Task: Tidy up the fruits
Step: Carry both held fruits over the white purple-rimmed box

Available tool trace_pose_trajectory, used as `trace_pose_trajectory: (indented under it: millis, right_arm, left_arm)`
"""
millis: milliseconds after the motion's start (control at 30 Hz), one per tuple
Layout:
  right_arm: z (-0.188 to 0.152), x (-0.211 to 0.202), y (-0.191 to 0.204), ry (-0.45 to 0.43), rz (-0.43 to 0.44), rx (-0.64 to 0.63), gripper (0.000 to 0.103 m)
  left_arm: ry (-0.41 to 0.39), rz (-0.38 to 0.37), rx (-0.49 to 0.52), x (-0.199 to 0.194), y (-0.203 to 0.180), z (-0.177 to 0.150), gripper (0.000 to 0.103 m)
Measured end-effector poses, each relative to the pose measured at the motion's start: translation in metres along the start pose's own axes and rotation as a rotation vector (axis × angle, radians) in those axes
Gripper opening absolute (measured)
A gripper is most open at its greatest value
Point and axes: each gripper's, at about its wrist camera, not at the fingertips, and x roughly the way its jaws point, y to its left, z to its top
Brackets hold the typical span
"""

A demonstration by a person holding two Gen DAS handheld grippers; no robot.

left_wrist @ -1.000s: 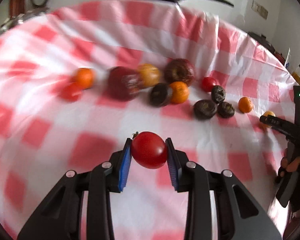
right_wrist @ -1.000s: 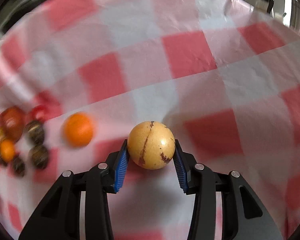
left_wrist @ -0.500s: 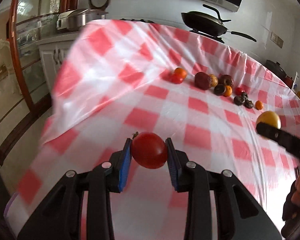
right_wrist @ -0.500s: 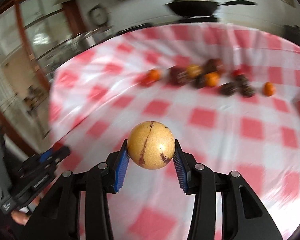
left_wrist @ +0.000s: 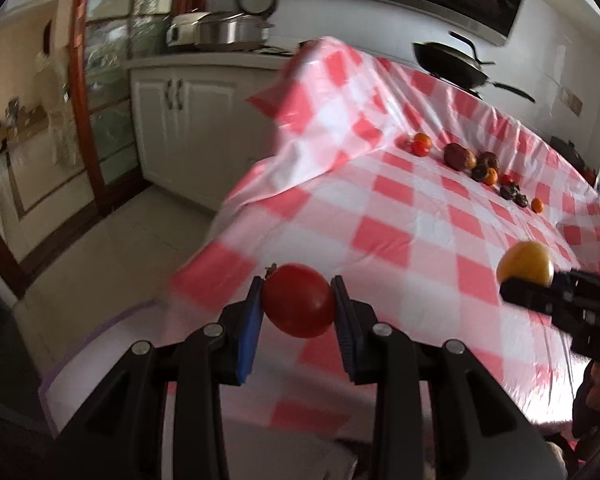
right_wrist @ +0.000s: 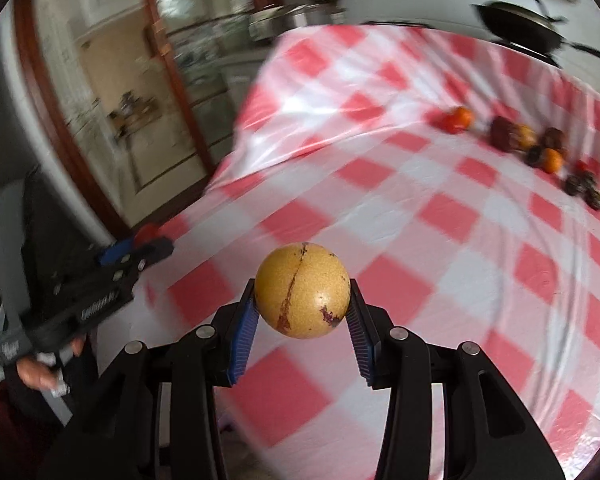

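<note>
My left gripper [left_wrist: 298,304] is shut on a red tomato [left_wrist: 299,300] and holds it in the air over the near left corner of the red-and-white checked table [left_wrist: 440,224]. My right gripper [right_wrist: 302,304] is shut on a round yellow fruit with brown marks [right_wrist: 302,290], also held above the near part of the table. The yellow fruit [left_wrist: 526,263] shows at the right of the left wrist view. The left gripper shows at the left of the right wrist view [right_wrist: 136,246]. A row of several fruits [left_wrist: 466,160] lies far back on the cloth, also in the right wrist view [right_wrist: 516,136].
The tablecloth hangs over the left table edge [left_wrist: 236,200], with tiled floor [left_wrist: 112,240] beyond. White cabinets [left_wrist: 180,120] with pots [left_wrist: 220,32] stand behind. A black pan [left_wrist: 452,62] sits past the far edge. A wooden door frame [right_wrist: 60,120] is at the left.
Both grippers have pulled back from the fruit row toward the near left corner of the table, each still holding its fruit. The row now looks small and far away.
</note>
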Motion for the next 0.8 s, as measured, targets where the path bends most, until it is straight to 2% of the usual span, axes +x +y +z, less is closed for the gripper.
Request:
trace_pose_trajectory:
  millis: [133,267,333,400,500,567,667,800]
  right_arm:
    - [-0.015,0.007,0.05,0.03,0.1,-0.133,0.043]
    - [-0.033,0.019,0.101,0.078,0.212,-0.285,0.043]
    - [-0.046,0.035,0.126,0.145,0.264,-0.371,0.043]
    - [-0.062,0.057,0.144,0.236,0.295,-0.433,0.043]
    - [-0.091,0.106,0.162,0.408,0.274,-0.5,0.043]
    - [-0.111,0.146,0.167,0.545,0.228,-0.518,0.043]
    - [-0.131,0.182,0.174,0.661,0.202,-0.543,0.043]
    - [-0.144,0.204,0.177,0.758,0.157,-0.565,0.043]
  left_arm:
    - [0.01,0.031,-0.062,-0.019,0.041,-0.019,0.034]
    - [0.036,0.125,-0.077,-0.034,0.08,-0.048,0.034]
    - [0.07,0.159,-0.089,-0.033,0.095,-0.062,0.034]
    - [0.146,0.191,-0.103,-0.019,0.112,-0.08,0.034]
    - [0.274,0.225,-0.103,0.005,0.124,-0.106,0.034]
    - [0.365,0.286,-0.09,0.025,0.128,-0.124,0.034]
    - [0.467,0.316,-0.116,0.046,0.138,-0.141,0.034]
    - [0.614,0.342,-0.135,0.065,0.151,-0.168,0.034]
